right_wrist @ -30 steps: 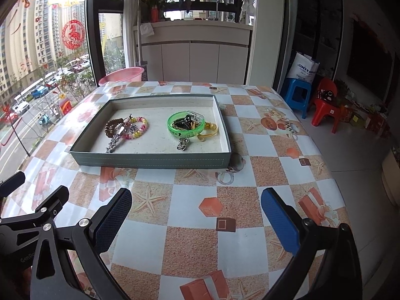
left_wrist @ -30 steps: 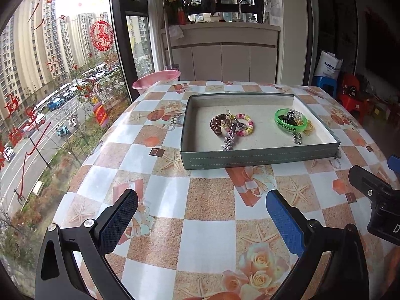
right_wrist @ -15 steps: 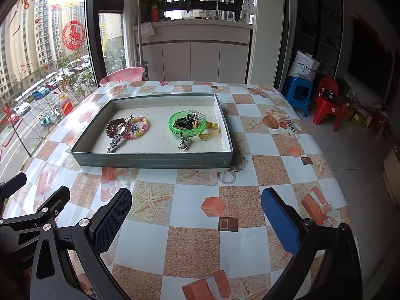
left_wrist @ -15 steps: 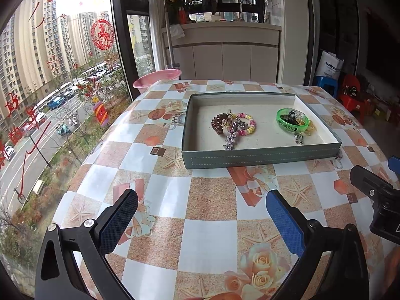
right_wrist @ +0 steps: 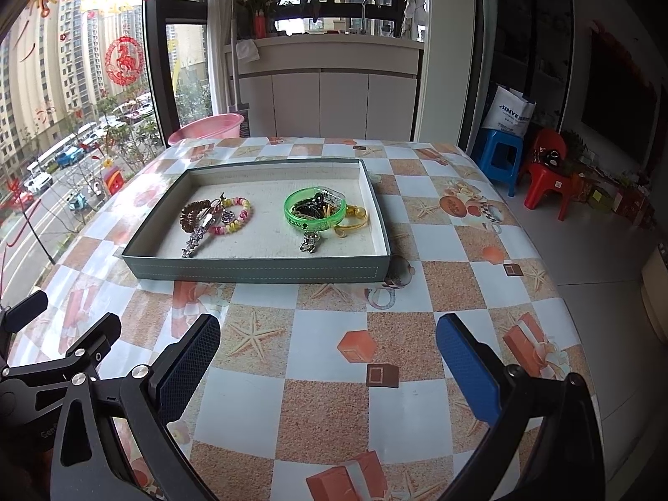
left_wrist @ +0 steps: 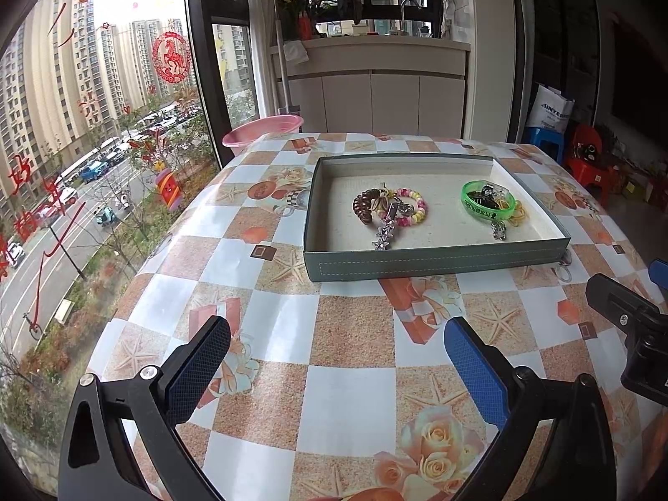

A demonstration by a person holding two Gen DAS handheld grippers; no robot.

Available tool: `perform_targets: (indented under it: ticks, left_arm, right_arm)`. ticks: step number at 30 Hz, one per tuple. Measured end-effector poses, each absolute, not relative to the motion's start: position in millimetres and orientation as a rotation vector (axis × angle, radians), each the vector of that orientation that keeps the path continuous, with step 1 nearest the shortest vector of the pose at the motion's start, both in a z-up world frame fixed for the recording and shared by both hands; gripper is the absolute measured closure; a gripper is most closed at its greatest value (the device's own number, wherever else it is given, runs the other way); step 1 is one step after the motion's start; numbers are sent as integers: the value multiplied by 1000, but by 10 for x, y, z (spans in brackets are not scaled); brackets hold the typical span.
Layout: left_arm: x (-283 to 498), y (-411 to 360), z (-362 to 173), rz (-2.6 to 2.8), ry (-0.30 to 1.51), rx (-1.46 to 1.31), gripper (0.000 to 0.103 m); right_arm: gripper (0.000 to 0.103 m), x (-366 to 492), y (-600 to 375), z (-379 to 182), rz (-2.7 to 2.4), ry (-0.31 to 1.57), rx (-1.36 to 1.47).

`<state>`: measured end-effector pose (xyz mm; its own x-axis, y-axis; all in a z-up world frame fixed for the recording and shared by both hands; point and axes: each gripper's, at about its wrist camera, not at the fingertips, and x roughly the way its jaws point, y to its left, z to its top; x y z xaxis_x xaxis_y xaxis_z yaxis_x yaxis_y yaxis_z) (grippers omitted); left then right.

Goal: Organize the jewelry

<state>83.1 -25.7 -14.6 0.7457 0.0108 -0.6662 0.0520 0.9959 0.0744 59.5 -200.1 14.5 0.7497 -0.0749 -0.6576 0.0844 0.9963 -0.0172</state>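
Two grippers, both spread wide and empty: my left gripper (left_wrist: 336,359) and right gripper (right_wrist: 327,359) hover over the checkered tablecloth (right_wrist: 325,396), short of the grey tray (right_wrist: 259,268). Inside the tray lie a beaded bracelet (right_wrist: 236,217) with a brown coil tie (right_wrist: 192,215) at left, and a green bangle (right_wrist: 313,208) with a gold band (right_wrist: 355,219) at right.

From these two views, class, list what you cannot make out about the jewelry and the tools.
- Dark items inside the green bangle: both views, too small and tangled to identify.
- Left pile: pieces overlap, count unclear.
- Gold piece: left view, partly hidden by the bangle.
- Right tool: left view, cut off by the frame edge.
- Tray: near wall hides the floor strip behind it.
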Motion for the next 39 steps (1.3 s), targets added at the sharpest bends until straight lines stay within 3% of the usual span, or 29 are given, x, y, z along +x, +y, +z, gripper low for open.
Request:
perform_targets:
  ticks: [39]
  left_arm:
    - [820,-248,-163,-20,734,88,0]
  right_arm:
    - [0,588,-1997,165,-85,715,22]
